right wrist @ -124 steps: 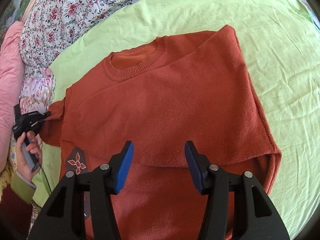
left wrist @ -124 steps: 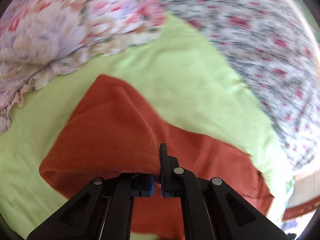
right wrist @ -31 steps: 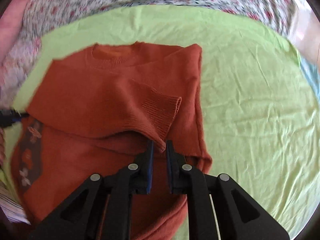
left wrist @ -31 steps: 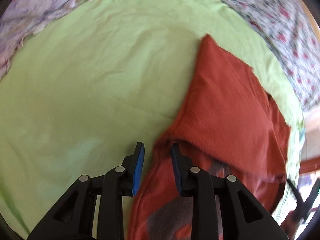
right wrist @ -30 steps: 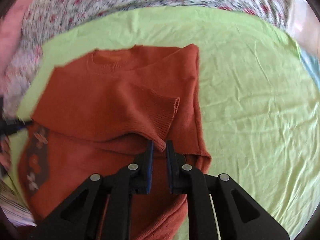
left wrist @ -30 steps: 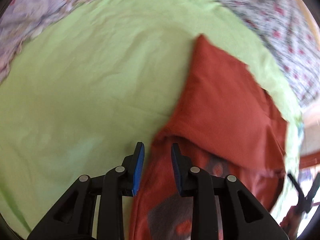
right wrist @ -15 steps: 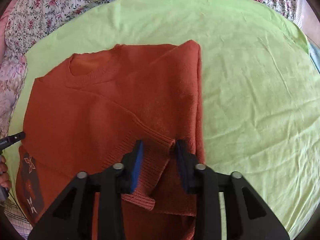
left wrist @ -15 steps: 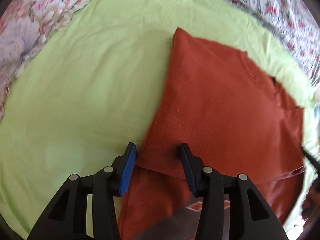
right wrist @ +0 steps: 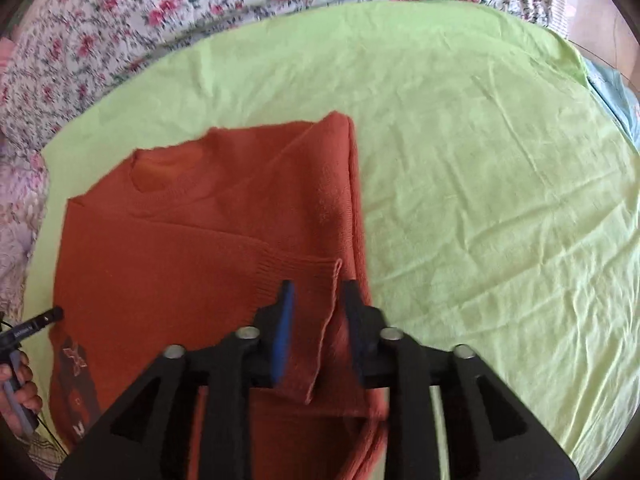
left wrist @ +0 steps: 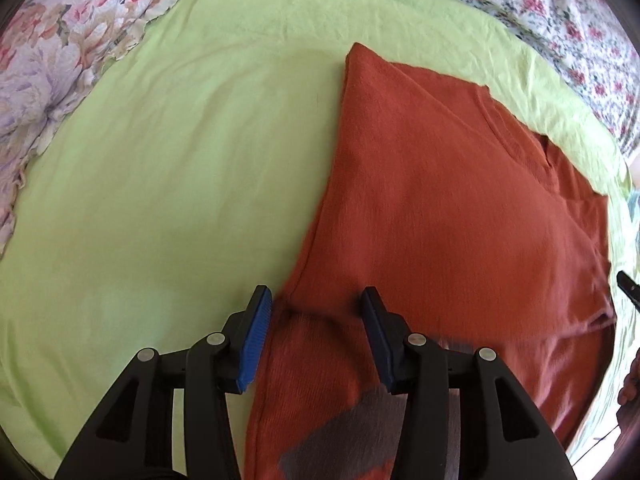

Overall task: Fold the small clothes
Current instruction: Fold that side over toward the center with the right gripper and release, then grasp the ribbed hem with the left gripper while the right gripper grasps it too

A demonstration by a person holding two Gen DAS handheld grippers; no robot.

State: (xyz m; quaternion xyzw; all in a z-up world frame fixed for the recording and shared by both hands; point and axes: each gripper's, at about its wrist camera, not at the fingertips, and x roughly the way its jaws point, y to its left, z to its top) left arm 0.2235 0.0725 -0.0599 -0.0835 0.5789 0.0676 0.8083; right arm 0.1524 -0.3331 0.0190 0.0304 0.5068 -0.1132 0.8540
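Both of my claws have let go since a second ago: then the right one was pinched on the ribbed cuff and the left one was nearly closed at the fold, and now each stands apart with the cloth lying slack between its fingers. Four seconds back the left sleeve was still up in my left claw; it now lies flat across the chest.

My left claw (left wrist: pixel 316 340) hovers open over the left folded edge of the orange sweater (left wrist: pixel 440 200), holding nothing. My right claw (right wrist: pixel 316 320) is open too, its fingers straddling the sleeve cuff (right wrist: pixel 304 280), which rests on the sweater body close to the right folded edge.

That sweater lies on the green sheet (right wrist: pixel 480 160), toward the sheet's left side in the right wrist view, collar (right wrist: pixel 168 184) pointing at the far edge where the floral bedding (right wrist: pixel 160 8) begins. Its long axis runs straight away from both claws, collar far, hem near and partly hidden under my fingers.

So, as I judge it, the coming fold is hem toward collar, along that axis. Both claws sit at the near end, one at each side edge, about equally close. Each should pinch near the hem corners, and the loose cuff may slide out as the hem lifts.
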